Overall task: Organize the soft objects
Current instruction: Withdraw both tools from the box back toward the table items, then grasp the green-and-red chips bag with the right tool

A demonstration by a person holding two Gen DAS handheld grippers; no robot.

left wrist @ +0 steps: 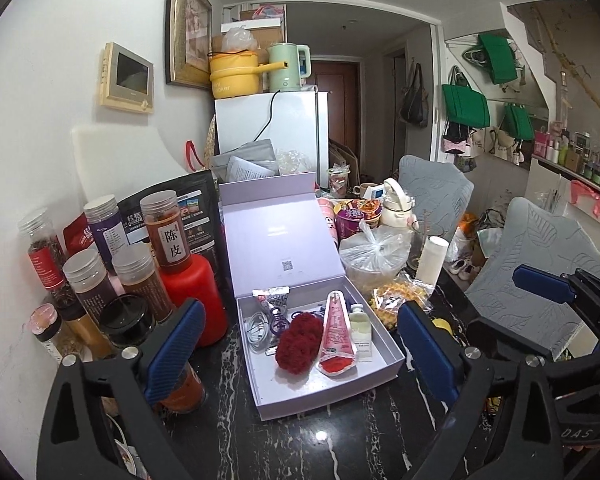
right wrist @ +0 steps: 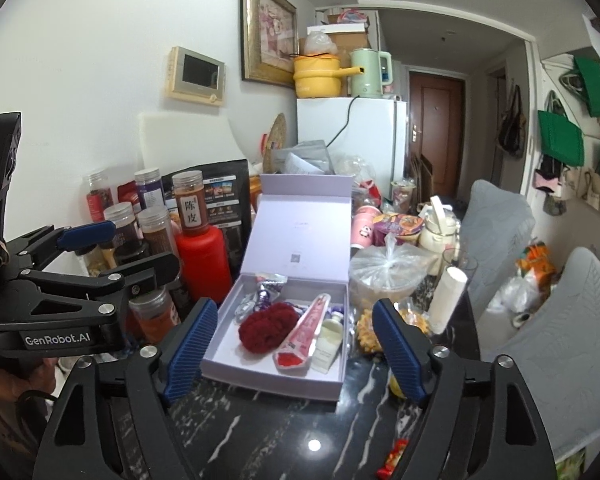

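An open lilac box (left wrist: 384, 364) (right wrist: 236, 368) sits on the dark marble table, its lid standing upright behind it. Inside lie a red fluffy pom-pom (left wrist: 298, 340) (right wrist: 266, 326), a pink pouch (left wrist: 338, 340) (right wrist: 304, 338), a small pale bottle (left wrist: 360, 326) (right wrist: 330, 340), a coiled cable (left wrist: 256, 330) and foil sachets (left wrist: 274, 294). My left gripper (left wrist: 300, 310) (right wrist: 132, 246) is open, short of the box, nothing between its pads. My right gripper (right wrist: 296, 312) (left wrist: 512, 308) is open too, in front of the box and empty.
Jars (left wrist: 168, 232) and a red bottle (left wrist: 194, 292) crowd the left side by the wall. A tied plastic bag (left wrist: 374, 252), snack packs, a white roll (left wrist: 432, 258) and cups stand right of the box. Two grey chairs (left wrist: 540, 256) stand at the right.
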